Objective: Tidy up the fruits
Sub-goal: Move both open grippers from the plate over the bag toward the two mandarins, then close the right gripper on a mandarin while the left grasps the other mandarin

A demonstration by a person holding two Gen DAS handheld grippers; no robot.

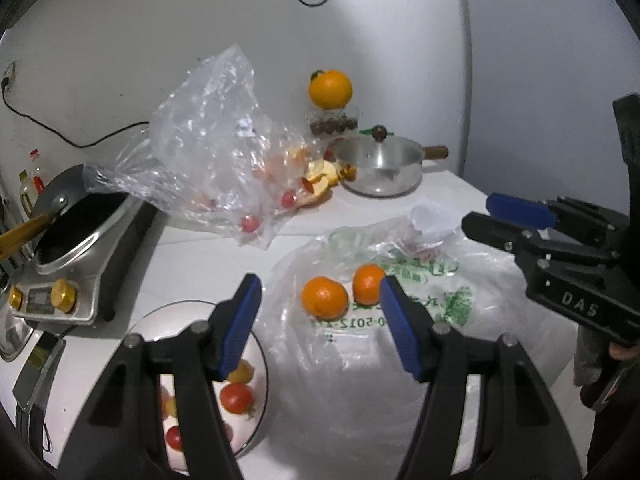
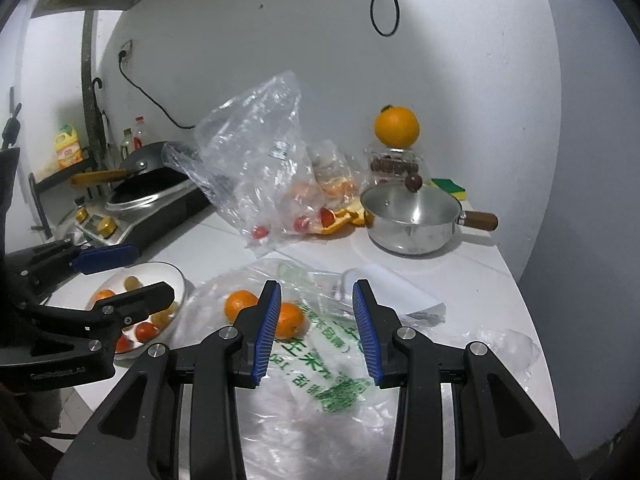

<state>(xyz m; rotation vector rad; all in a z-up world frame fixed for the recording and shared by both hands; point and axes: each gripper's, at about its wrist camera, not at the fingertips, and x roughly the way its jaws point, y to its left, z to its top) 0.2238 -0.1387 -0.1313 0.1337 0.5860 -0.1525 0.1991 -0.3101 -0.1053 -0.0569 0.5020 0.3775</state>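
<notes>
Two mandarins (image 1: 325, 296) (image 1: 368, 284) lie side by side on a flat plastic bag with green print (image 1: 436, 300), seen in the right wrist view as mandarins (image 2: 240, 304) (image 2: 290, 320). My left gripper (image 1: 320, 320) is open above the near side of the bag, and the mandarins lie beyond its blue pads. A white plate (image 1: 256, 344) holding cherry tomatoes sits under its left finger. My right gripper (image 2: 318, 332) is open over the printed bag with nothing between its pads. Each gripper also shows in the other view, as the right gripper (image 1: 478, 212) and the left gripper (image 2: 154, 271).
A crumpled clear bag (image 1: 208, 140) with a few cherry tomatoes stands behind, with orange peel (image 1: 320, 184) beside it. A lidded steel pot (image 1: 380, 168) and a large orange (image 1: 330, 90) on a clear box are at the back. An induction cooker with a wok (image 1: 76, 232) is on the left.
</notes>
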